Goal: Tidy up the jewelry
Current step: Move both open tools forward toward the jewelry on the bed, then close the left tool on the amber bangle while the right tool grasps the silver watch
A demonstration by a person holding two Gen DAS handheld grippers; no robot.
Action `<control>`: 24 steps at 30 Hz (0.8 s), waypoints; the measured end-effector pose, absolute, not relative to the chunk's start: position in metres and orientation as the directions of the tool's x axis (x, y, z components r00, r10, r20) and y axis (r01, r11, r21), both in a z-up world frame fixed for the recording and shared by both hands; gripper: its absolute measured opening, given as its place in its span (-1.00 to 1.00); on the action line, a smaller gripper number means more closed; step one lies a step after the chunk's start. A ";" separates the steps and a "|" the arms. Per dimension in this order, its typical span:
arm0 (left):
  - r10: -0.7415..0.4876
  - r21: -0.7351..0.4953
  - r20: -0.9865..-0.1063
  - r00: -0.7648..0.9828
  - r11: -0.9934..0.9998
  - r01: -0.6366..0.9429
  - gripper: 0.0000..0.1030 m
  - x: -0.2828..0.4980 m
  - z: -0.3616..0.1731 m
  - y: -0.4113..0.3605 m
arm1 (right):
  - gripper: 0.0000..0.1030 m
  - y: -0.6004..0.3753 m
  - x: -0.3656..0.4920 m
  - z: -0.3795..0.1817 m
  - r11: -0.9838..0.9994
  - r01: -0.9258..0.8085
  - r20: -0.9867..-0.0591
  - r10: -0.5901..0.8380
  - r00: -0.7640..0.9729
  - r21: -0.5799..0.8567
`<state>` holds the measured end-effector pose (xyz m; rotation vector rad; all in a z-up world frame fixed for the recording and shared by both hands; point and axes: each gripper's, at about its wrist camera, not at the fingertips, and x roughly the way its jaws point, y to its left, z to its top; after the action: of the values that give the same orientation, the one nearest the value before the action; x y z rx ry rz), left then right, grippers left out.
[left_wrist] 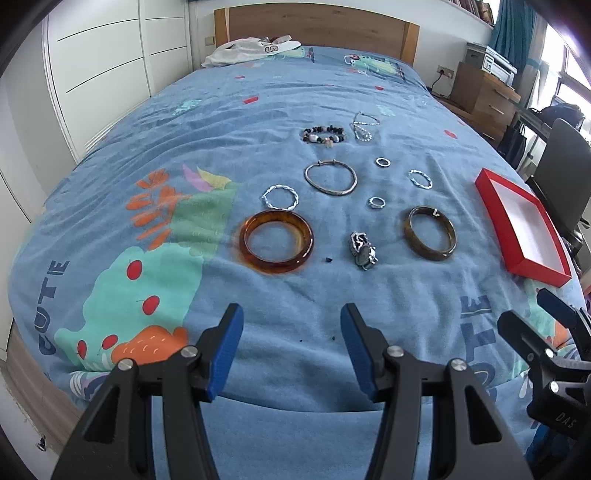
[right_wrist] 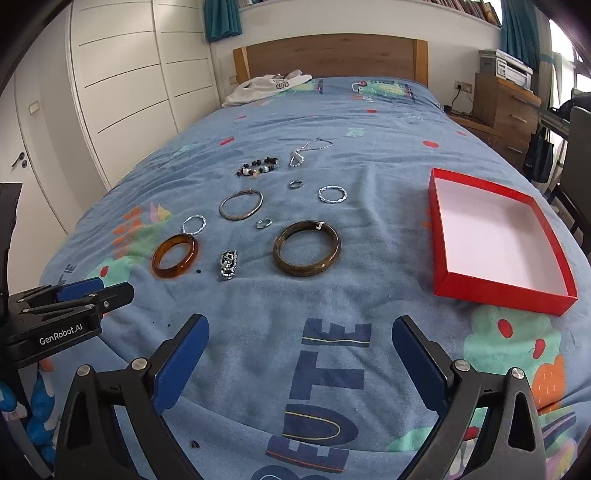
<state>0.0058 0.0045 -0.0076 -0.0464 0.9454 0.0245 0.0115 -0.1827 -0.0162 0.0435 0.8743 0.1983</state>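
Note:
Jewelry lies spread on a blue bedspread [left_wrist: 258, 96]: an amber bangle [left_wrist: 276, 242] [right_wrist: 175, 255], a dark brown bangle [left_wrist: 429, 233] [right_wrist: 306, 247], a silver watch [left_wrist: 362, 250] [right_wrist: 229, 265], a thin metal bracelet [left_wrist: 330, 177], twisted silver bracelets [left_wrist: 280, 197] [left_wrist: 420, 179], small rings [left_wrist: 376, 202] [left_wrist: 383, 162], a beaded bracelet [left_wrist: 325, 134] and a chain [left_wrist: 364, 125]. An empty red box [right_wrist: 495, 240] [left_wrist: 524, 225] sits at the right. My left gripper [left_wrist: 291, 325] is open, short of the amber bangle. My right gripper [right_wrist: 301, 332] is open and empty.
A white garment [left_wrist: 251, 50] lies by the wooden headboard [left_wrist: 317, 22]. White wardrobe doors [right_wrist: 122, 81] stand left of the bed. A wooden dresser [right_wrist: 506, 107] with a printer and a dark chair [left_wrist: 561, 162] stand on the right.

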 end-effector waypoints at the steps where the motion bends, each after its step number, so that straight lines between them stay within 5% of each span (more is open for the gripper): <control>1: 0.003 -0.029 -0.812 0.583 0.998 -0.046 0.02 0.007 -0.009 0.006 | 0.88 -0.182 0.013 -0.017 0.980 -0.156 -0.759 0.192 0.622 0.120; 24: -0.050 -0.108 -0.829 0.557 0.992 -0.072 0.02 0.072 -0.032 0.029 | 0.75 -0.176 0.076 -0.033 0.969 -0.205 -0.763 0.238 0.601 0.141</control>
<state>0.0725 0.0291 -0.0315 -0.1345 0.9809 0.0130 0.0756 -0.1755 -0.0335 0.0399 0.8897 0.2567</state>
